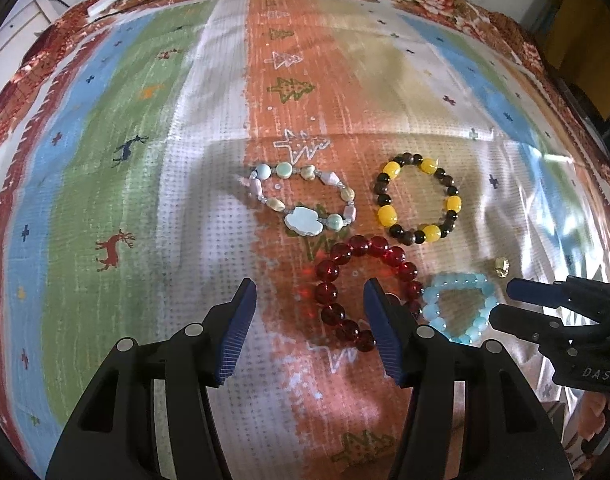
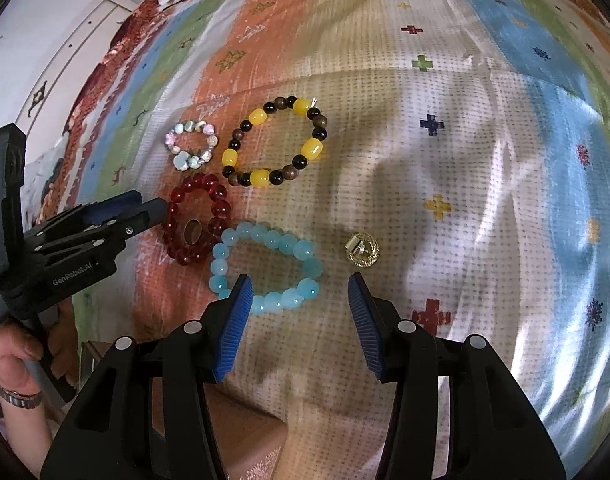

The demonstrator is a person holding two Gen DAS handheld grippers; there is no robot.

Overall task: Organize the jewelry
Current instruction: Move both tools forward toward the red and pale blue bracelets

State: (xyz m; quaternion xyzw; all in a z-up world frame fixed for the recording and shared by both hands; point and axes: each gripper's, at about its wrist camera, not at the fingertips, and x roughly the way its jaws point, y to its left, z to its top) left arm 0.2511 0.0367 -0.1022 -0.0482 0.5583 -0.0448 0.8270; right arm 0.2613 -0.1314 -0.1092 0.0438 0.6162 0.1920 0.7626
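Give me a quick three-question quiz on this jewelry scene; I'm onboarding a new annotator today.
1. True or false: both grippers are open and empty.
2. Which bracelet lies nearest the right gripper? A) red B) light blue C) yellow and dark
3. Fill in: the small loose piece right of the light blue bracelet is ____ coloured.

Key:
1. True; the left gripper holds nothing either.
2. B, the light blue bracelet.
3. Gold: the gold piece.
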